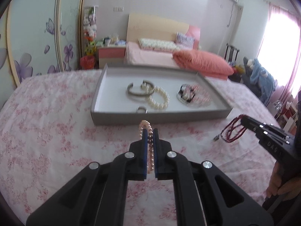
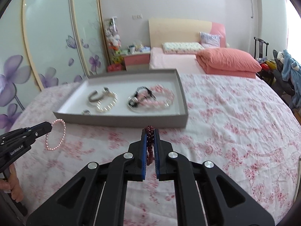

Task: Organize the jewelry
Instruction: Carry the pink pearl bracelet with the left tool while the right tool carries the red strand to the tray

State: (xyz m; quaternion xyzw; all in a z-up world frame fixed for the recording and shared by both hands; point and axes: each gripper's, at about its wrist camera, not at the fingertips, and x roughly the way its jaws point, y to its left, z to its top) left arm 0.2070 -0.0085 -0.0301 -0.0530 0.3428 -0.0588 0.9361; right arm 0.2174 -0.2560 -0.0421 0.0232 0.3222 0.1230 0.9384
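Left gripper [image 1: 150, 131]: jaws pinching a pale pink bead bracelet [image 1: 145, 127], near the tray.
Right gripper [image 2: 150, 132]: jaws pinching a dark red bead strand [image 2: 150, 130].
Grey shallow cardboard tray [image 2: 120, 119]: far on the floral bedspread [image 2: 235, 131], holding bracelets.

Bright, soft daylight from the curtained window [image 1: 282, 43], blown out to glare there. Slightly blurred throughout, strongly bowed and dark-vignetted at the edges.

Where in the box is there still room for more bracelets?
The tray is bare along its left side, between the left wall and the metal cuff, and along the back wall. The middle and right are crowded: pearl bracelet, bead pile, small ring.
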